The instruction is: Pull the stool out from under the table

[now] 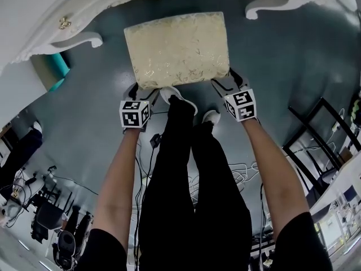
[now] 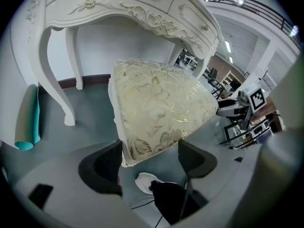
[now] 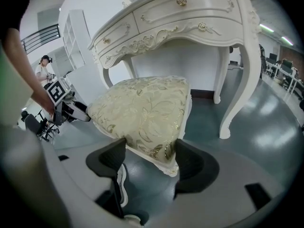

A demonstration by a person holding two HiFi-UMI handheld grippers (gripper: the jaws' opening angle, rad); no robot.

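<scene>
left gripper [image 1: 142, 90] pinches the cream stool [image 1: 177, 48] at its near left corner; right gripper [image 1: 228, 82] pinches its near right corner, beside the white table [image 1: 79, 40].

Cream stool [image 1: 177, 48] with gold leaf pattern, white table [image 1: 34, 21], grey-blue floor [image 1: 84, 112], teal roll [image 1: 57, 68]

I stand in an open office-like lab hall: glossy grey floor [image 1: 84, 95], loose cables [image 1: 240, 173], office chairs [image 1: 49, 214], a railed mezzanine [image 2: 254, 4], strip lights [image 2: 228, 46] overhead.
</scene>
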